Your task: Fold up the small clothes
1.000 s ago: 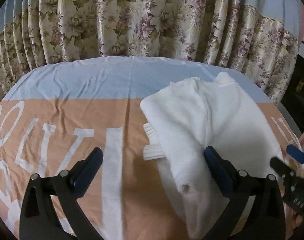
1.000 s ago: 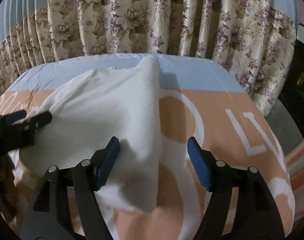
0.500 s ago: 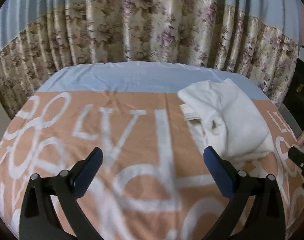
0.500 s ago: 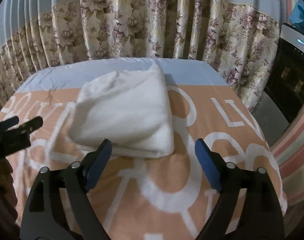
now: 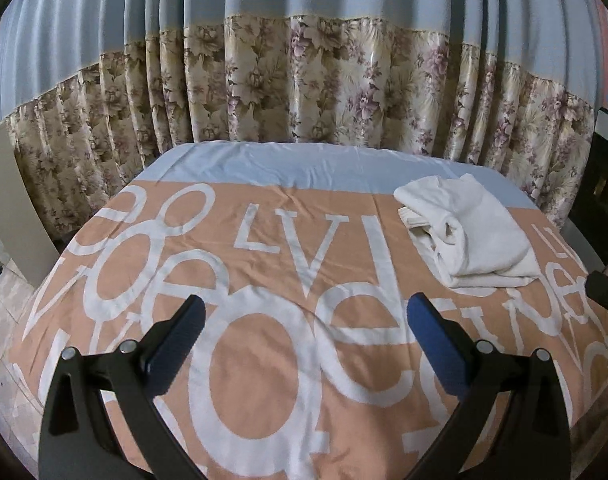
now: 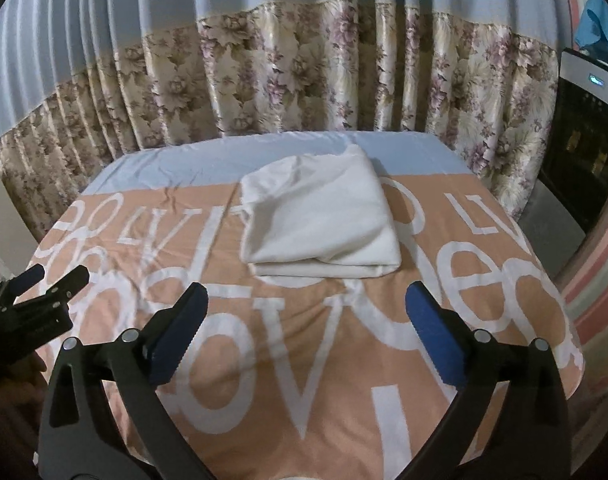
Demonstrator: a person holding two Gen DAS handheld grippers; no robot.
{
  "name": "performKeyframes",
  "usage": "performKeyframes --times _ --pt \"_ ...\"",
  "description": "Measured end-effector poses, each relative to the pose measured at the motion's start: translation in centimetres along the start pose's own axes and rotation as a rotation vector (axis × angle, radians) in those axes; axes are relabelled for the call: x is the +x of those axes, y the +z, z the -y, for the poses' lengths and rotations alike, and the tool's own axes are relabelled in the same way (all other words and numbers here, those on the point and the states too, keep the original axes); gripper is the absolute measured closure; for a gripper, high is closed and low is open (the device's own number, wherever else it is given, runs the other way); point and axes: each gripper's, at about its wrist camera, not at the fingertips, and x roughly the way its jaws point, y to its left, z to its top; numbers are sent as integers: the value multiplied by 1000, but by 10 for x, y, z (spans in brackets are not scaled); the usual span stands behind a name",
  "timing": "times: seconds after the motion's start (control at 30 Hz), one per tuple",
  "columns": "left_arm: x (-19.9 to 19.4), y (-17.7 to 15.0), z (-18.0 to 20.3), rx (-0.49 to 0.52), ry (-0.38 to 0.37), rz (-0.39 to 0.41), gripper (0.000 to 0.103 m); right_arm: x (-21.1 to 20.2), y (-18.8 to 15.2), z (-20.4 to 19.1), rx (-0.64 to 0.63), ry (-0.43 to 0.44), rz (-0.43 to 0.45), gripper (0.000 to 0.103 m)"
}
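Observation:
A white garment (image 6: 319, 220) lies folded into a thick rectangle on the orange cloth with white letters (image 6: 304, 360). It also shows in the left wrist view (image 5: 471, 232), at the far right of the table. My right gripper (image 6: 304, 320) is open and empty, held back from the garment's near edge. My left gripper (image 5: 305, 332) is open and empty, well left of and nearer than the garment. The left gripper also shows at the left edge of the right wrist view (image 6: 44, 288).
The cloth covers a table with a pale blue strip (image 5: 304, 164) at the back. Floral curtains (image 5: 304, 88) hang close behind it. A dark appliance (image 6: 583, 152) stands to the right. Tiled floor (image 5: 0, 304) shows at the left.
Both grippers have pulled back and up from the garment, which now lies folded and free on the cloth. Both stayed open.

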Motion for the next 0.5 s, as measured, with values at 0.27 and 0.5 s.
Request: performKeyframes --times 0.27,0.5 --pt "-10 1 3 28 36 13 2 -7 1 -13 -27 -29 9 3" --pt "-14 4 1 24 41 21 2 -10 2 -14 -19 -42 12 3"
